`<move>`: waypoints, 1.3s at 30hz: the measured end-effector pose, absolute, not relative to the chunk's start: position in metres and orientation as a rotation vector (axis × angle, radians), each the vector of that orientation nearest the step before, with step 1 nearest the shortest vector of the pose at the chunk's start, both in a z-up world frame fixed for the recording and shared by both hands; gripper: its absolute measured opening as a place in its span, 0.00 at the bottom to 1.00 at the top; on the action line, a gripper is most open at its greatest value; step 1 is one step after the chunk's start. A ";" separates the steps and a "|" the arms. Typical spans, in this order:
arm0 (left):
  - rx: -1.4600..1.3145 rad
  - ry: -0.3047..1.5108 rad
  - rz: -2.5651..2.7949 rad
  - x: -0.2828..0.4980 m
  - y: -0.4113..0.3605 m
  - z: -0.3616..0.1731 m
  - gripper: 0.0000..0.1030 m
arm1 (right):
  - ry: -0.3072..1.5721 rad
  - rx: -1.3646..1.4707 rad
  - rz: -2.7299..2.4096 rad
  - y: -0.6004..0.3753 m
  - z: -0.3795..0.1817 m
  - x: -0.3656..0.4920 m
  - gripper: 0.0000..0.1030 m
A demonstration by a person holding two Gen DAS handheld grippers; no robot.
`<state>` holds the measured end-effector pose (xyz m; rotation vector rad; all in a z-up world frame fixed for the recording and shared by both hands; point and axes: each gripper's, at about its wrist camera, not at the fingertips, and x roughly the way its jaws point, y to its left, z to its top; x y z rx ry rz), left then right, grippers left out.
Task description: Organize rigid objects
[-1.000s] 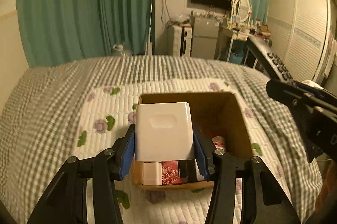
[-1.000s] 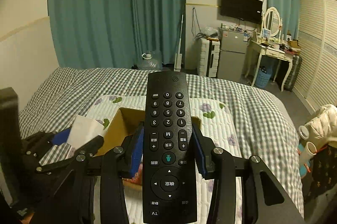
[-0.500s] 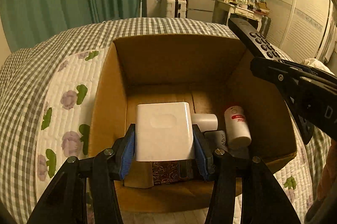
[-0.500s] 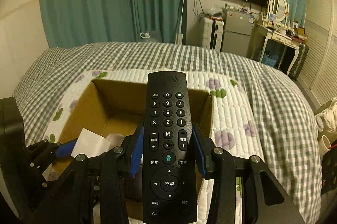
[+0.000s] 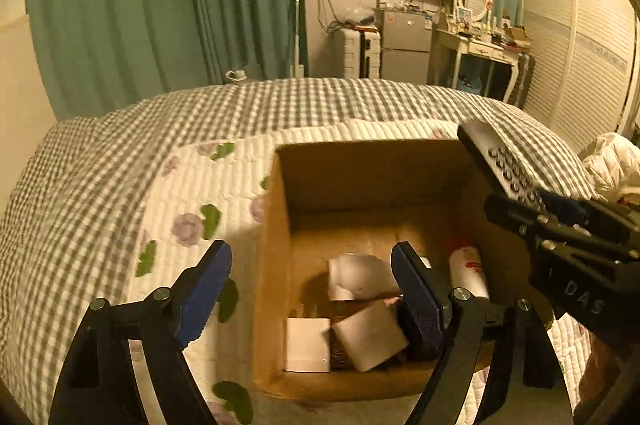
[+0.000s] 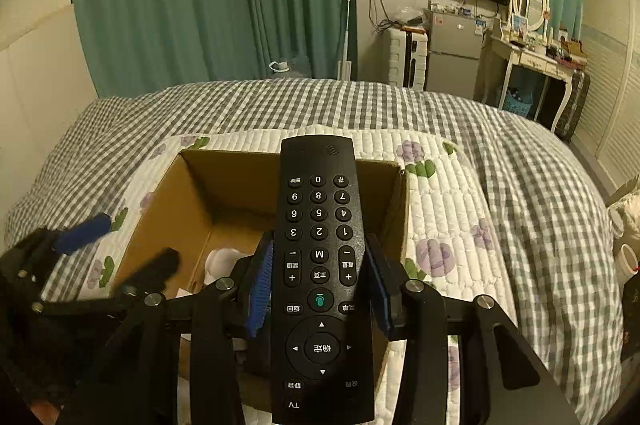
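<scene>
An open cardboard box (image 5: 276, 225) sits on the bed; it also shows in the right wrist view (image 6: 168, 193). My left gripper (image 5: 312, 281) is open and empty above the box's near left part. The white cube box (image 5: 370, 335) lies tilted inside the cardboard box, beside another white box (image 5: 307, 344), a white roll (image 5: 356, 277) and a white bottle with a red label (image 5: 468, 271). My right gripper (image 6: 318, 277) is shut on a black remote control (image 6: 318, 265) over the box's right side; the remote also shows in the left wrist view (image 5: 500, 165).
The bed carries a grey checked cover (image 5: 100, 161) and a white floral quilt (image 5: 200, 193) under the box. Green curtains (image 5: 160, 5), a fridge (image 5: 404, 45) and a dressing table (image 5: 480, 45) stand behind. A white jacket (image 5: 612, 161) lies at the right.
My left gripper has opened and let go of the white cube box, which now lies tilted in the cardboard box. The left gripper has drawn back and up. My right gripper still holds the remote.
</scene>
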<state>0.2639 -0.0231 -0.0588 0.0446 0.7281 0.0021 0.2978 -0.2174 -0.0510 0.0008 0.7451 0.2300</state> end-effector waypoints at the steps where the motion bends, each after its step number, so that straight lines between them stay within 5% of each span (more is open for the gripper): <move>1: 0.040 0.731 0.008 0.264 -0.019 -0.059 0.82 | 0.757 0.003 0.232 -0.216 -0.056 0.301 0.40; 7: -0.003 0.747 0.014 0.265 -0.003 -0.068 0.82 | 0.763 0.006 0.245 -0.207 -0.076 0.314 0.41; 10: -0.009 0.745 0.008 0.264 -0.001 -0.068 0.82 | 0.734 0.019 0.216 -0.207 -0.073 0.316 0.59; 15: -0.006 0.728 0.010 0.255 -0.001 -0.047 0.82 | 0.726 0.001 0.194 -0.210 -0.052 0.310 0.60; 27: -0.030 0.514 -0.054 0.150 -0.009 0.092 0.82 | 0.540 -0.093 0.186 -0.223 0.111 0.187 0.60; 34: -0.047 0.453 -0.088 0.079 -0.007 0.126 0.87 | 0.471 -0.119 0.143 -0.237 0.158 0.092 0.61; 39: -0.029 0.440 -0.059 0.050 -0.001 0.118 0.96 | 0.458 -0.079 0.156 -0.238 0.146 0.057 0.95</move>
